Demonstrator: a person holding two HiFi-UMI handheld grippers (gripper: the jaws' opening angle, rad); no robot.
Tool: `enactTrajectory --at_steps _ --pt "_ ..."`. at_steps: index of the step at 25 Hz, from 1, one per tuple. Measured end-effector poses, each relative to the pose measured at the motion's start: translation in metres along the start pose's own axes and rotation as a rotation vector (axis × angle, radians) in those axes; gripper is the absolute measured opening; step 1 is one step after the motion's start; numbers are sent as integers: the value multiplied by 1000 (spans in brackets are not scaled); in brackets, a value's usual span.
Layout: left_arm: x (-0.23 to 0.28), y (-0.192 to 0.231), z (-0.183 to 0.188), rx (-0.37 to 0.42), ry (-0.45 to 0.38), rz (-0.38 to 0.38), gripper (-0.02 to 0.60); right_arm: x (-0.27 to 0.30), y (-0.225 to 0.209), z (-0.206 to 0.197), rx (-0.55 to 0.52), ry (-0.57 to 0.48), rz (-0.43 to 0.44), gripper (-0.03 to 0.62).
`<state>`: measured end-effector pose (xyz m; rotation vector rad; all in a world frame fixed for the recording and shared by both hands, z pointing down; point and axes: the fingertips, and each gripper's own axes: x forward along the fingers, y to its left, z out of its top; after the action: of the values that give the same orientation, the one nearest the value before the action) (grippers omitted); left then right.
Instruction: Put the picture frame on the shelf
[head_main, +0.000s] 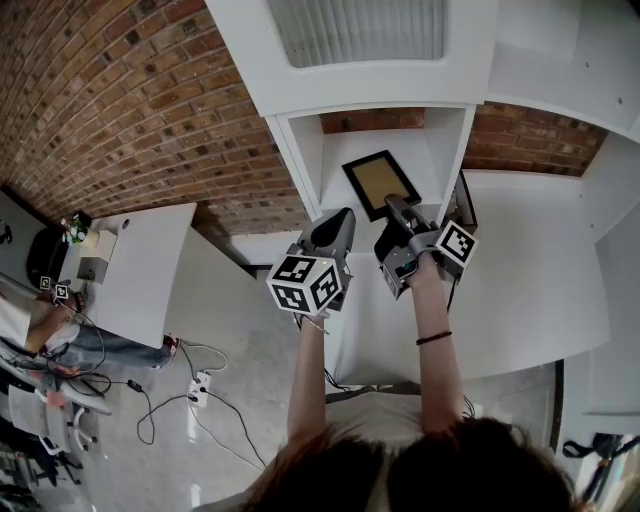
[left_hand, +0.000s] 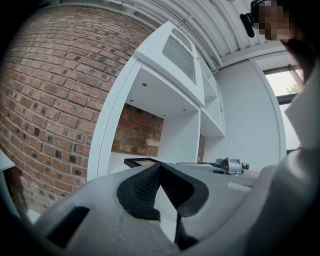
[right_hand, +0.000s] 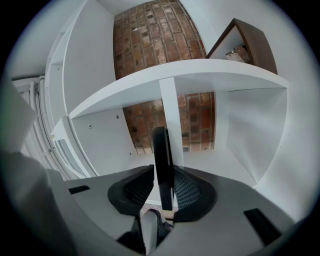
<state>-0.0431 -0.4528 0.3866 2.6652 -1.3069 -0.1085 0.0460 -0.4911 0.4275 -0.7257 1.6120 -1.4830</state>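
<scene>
The picture frame (head_main: 381, 182), black-edged with a tan middle, hangs tilted in the open white shelf compartment (head_main: 345, 150), above its floor. My right gripper (head_main: 398, 208) is shut on the frame's near edge. In the right gripper view the frame (right_hand: 161, 155) stands edge-on between the two pads of that gripper (right_hand: 163, 176). My left gripper (head_main: 338, 228) hovers just left of it, shut and holding nothing; its pads (left_hand: 146, 182) meet at the tips. From the left gripper view the frame (left_hand: 142, 161) shows beyond them.
A second, dark brown frame (head_main: 463, 203) leans on the white counter right of the compartment's wall; it shows too in the right gripper view (right_hand: 247, 42). A frosted cabinet door (head_main: 355, 30) hangs above. A white desk (head_main: 140, 265) and floor cables (head_main: 200, 385) lie left.
</scene>
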Motion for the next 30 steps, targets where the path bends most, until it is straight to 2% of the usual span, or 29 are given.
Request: enactTrajectory --at_steps 12,30 --pt "1 -4 -2 1 6 -7 11 -2 -5 -4 21 18 -12 130" --pt "-8 -21 -11 -7 21 -9 11 -25 -9 -13 30 60 -15 130"
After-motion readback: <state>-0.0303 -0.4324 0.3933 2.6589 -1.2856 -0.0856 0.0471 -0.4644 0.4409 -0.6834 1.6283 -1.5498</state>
